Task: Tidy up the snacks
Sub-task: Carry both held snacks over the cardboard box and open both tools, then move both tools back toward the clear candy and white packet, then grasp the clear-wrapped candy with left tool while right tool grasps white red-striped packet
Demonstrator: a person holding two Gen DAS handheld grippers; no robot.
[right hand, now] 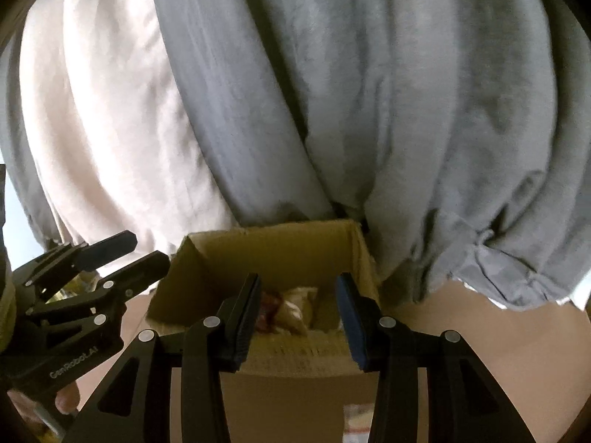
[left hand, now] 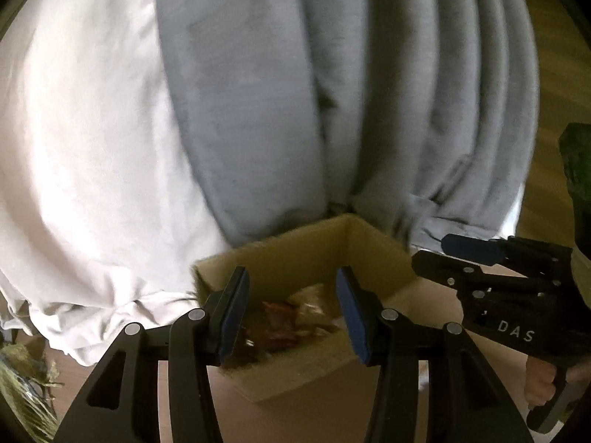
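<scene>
A: Snack packets lie on the bottom of the open cardboard box, a reddish one toward the box's left side and a pale, crinkly one beside it to the right. Nothing else in the box can be made out.

B: And what sits around the box, going left to right?

A: Left of the box hangs a pale cream curtain. Behind it and to the right hangs a grey curtain, its hem touching the box's far rim.

B: The grippers?

A: The left gripper hovers above the box's near rim, its blue-padded jaws parted with nothing between them; through the gap you look straight down at the packets. The right gripper stands just beside it to the right of the box's middle, jaws likewise apart and empty, framing the same packets.

B: So which way do the snacks lie from each?

A: Ahead and below, inside the box, for both. I judge both about equally near; the reddish packet sits closer to the left gripper's line, the pale one to the right gripper's. The pale packet's long axis seems to run from near rim to far rim, though blur makes that uncertain.

B: Risk?

A: Probably clipping the near rim on the way down.
</scene>
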